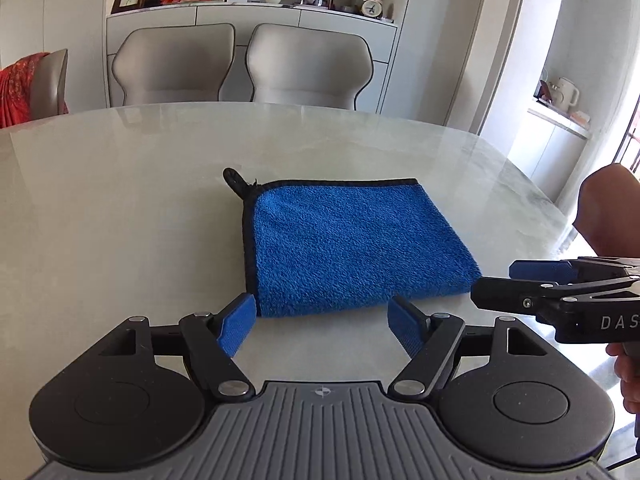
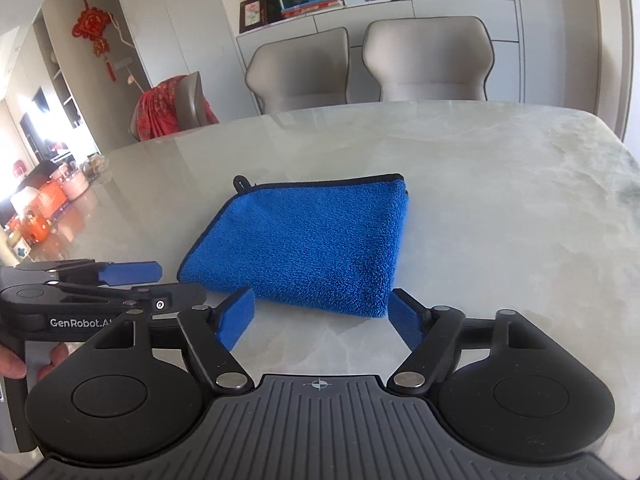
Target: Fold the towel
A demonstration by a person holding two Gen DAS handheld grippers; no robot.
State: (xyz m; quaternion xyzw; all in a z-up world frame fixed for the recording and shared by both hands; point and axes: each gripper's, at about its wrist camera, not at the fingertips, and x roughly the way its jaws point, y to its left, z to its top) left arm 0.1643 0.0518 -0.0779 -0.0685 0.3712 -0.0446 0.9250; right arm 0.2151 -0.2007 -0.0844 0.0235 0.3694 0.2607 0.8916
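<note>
A blue towel (image 1: 344, 244) with black trim and a black hanging loop lies folded flat on the marble table (image 1: 120, 208); it also shows in the right wrist view (image 2: 308, 240). My left gripper (image 1: 322, 324) is open and empty, just in front of the towel's near edge. My right gripper (image 2: 320, 318) is open and empty, in front of the towel's near right corner. The right gripper shows from the side in the left wrist view (image 1: 496, 284), right of the towel. The left gripper shows in the right wrist view (image 2: 176, 284), left of the towel.
Two beige chairs (image 1: 248, 68) stand behind the table's far edge. A chair draped in red cloth (image 2: 168, 108) stands at the left. Jars and boxes (image 2: 44, 208) sit at the table's far left end. A cabinet (image 1: 248, 16) with ornaments lines the back wall.
</note>
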